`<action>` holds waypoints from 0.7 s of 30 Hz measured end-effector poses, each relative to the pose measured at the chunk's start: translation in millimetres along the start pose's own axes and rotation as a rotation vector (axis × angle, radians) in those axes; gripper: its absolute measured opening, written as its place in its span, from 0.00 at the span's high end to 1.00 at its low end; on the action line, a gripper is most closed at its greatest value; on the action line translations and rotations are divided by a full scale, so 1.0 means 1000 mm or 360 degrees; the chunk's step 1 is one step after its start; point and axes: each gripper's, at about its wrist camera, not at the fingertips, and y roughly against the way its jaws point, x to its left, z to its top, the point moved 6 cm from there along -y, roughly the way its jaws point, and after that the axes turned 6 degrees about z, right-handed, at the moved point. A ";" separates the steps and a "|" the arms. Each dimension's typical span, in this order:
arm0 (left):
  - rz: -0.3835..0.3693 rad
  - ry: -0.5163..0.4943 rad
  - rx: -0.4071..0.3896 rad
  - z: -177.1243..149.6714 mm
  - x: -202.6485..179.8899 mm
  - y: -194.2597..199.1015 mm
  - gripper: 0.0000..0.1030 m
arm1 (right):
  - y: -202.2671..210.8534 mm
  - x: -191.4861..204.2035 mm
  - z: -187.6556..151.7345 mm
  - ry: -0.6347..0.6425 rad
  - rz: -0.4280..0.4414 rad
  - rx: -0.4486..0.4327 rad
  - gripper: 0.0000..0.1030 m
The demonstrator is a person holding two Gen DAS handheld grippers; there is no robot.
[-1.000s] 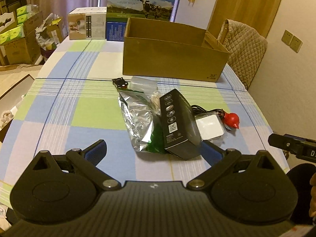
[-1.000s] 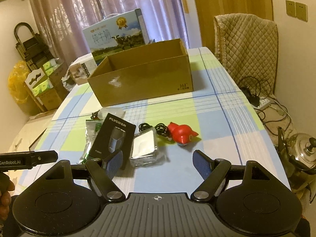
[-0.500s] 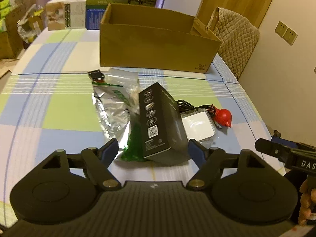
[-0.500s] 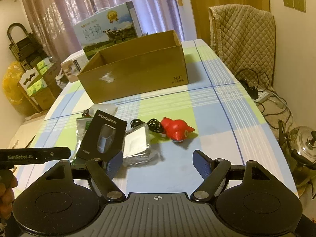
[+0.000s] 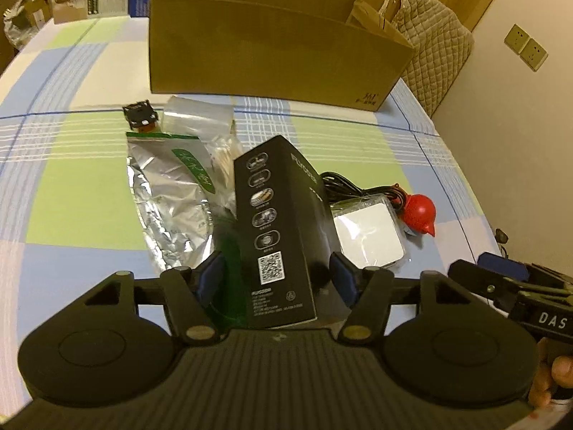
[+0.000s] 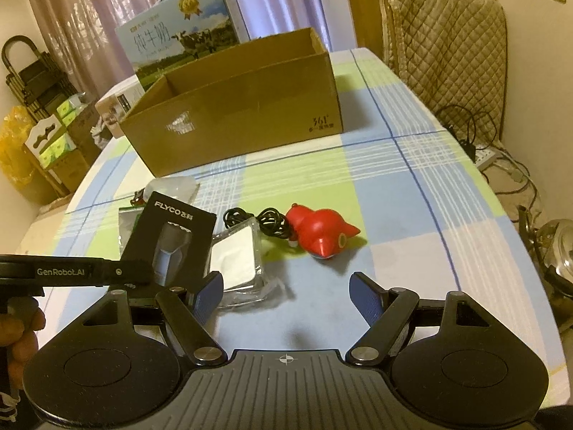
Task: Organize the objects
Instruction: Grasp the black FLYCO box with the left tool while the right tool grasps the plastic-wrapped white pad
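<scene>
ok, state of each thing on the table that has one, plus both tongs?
left tongs: open, fingers either side of the black box, not clamped
right tongs: open, holding nothing
black box: on the table, leaning on the foil pouch
foil pouch: lying flat, crumpled
cardboard box: open top
red toy: on its side

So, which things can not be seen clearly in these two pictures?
- Floor of the cardboard box: hidden by its front wall, both views.
- Black box: near end cut off by the left gripper body, left wrist view.
- Green item beside it: blurred, unidentifiable.
- Right gripper: open, holds nothing.
- Cable: far end hidden behind the red toy.
</scene>
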 end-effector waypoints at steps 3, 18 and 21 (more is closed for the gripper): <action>-0.0028 -0.0019 0.0028 0.002 -0.004 -0.005 0.48 | -0.008 0.001 0.000 0.0012 -0.0002 0.0020 0.27; 0.0268 -0.0253 -0.0003 -0.005 0.005 0.016 0.51 | -0.045 0.033 -0.005 0.0235 0.0074 0.0104 0.27; 0.0205 -0.0205 0.0004 -0.004 0.004 0.017 0.54 | -0.060 0.039 -0.007 0.0308 0.0058 0.0130 0.27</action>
